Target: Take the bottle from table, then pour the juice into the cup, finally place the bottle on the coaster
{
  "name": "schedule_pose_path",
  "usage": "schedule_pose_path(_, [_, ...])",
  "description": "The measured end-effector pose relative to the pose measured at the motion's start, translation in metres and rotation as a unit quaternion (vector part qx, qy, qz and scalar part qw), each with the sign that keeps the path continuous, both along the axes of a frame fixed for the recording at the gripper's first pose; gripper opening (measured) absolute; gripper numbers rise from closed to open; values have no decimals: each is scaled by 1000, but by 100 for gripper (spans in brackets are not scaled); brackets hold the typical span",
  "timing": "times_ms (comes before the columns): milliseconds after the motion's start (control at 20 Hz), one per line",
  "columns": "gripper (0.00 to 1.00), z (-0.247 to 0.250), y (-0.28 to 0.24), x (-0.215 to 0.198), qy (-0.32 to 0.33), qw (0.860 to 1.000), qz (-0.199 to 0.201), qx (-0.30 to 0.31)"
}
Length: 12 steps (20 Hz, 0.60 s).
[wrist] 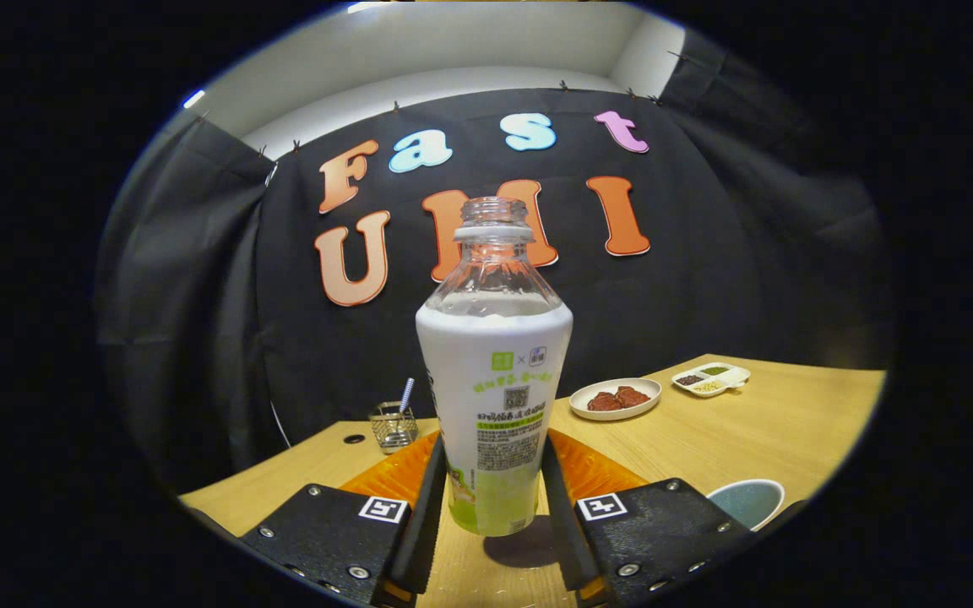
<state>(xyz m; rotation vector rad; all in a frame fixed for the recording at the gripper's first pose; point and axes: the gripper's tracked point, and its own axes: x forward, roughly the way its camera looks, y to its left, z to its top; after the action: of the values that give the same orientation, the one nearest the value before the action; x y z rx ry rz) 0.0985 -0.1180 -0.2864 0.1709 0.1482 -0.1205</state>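
**Gripping the juice bottle above the table**

Pinching the uncapped bottle (493, 405) low on its labelled body, the gripper (491, 515) has both fingers pressed on its sides. The upright bottle hangs clear of the wooden table (706, 447), its shadow below. An orange coaster (588, 473) lies just behind it; a cup (748, 502) sits beside the right finger. Beyond are a plate (616, 399), a divided dish (711, 379) and a wire basket (393, 426).

Jaws clamped on upright bottle (493, 397) — lifted, cup (748, 502) beside
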Motion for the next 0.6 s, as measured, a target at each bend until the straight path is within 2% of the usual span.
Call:
schedule_pose_path(250, [59,-41,2,15,79,991,6,-106])
schedule_pose_path(600, [59,-75,3,21,126,986,19,-105])
